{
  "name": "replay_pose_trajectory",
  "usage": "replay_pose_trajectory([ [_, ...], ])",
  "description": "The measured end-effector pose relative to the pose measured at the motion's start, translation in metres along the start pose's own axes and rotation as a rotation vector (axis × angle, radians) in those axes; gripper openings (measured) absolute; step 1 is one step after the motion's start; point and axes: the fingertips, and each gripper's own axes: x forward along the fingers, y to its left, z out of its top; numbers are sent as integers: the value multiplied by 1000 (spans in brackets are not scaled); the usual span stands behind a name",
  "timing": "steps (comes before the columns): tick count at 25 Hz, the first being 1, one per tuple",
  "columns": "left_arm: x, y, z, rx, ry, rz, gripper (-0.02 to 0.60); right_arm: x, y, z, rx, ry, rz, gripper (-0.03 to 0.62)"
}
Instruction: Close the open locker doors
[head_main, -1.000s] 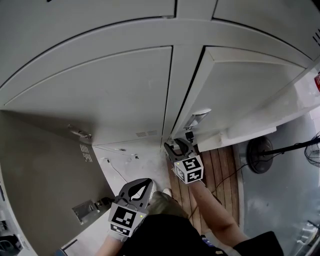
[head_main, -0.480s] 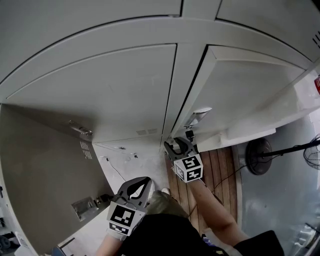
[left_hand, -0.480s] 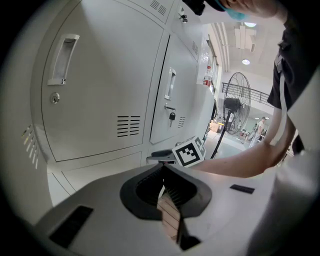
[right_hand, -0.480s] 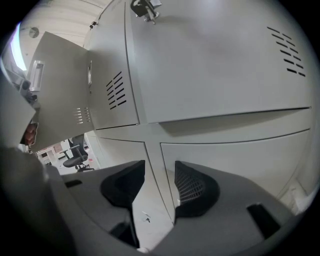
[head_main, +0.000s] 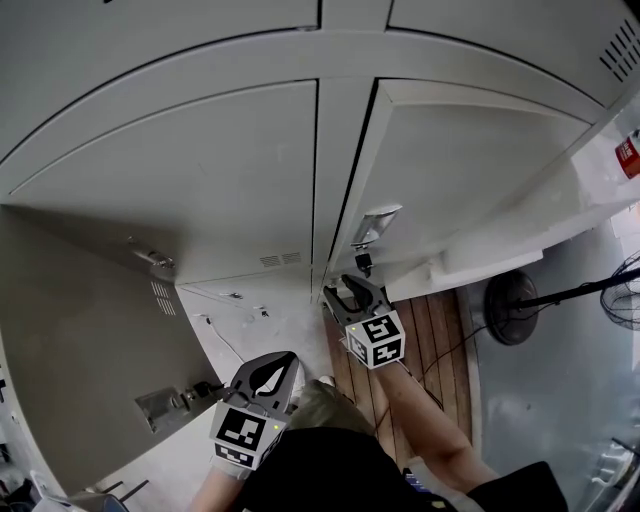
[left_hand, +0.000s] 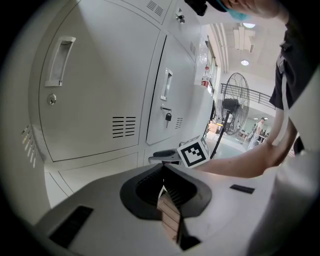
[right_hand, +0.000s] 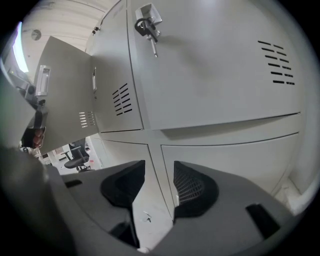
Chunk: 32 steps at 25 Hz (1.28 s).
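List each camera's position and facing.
Head view: on the head, steeply down at the lockers; left gripper, right gripper and forearm show.
Left gripper view: rides the left gripper, faces locker fronts; its shut jaws and the right gripper show.
Right gripper view: faces the keyed door; its open jaws show.
Shared: all see the keyed door.

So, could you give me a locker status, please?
Left gripper shut, empty; right gripper open, empty. Grey metal locker door at left wide open. Nothing seen blocking it.

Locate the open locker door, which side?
Head view, far left: the open door stands swung out from the locker bank, left of the left gripper. In the right gripper view it shows at the left.
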Motion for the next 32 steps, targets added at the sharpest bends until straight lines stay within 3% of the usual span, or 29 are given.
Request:
replay_pose_trajectory([
  [14,14,-21,17,31,-36,-70,6,-77,-4,15,18,-68,-37,102],
  [22,28,-30,40,59,-76,-136,6,-141,-4,45,21,-133,-101,61],
  [32,28,-48,89,99,-163,-239,6,-216,8,97,1,-188,-169,55],
])
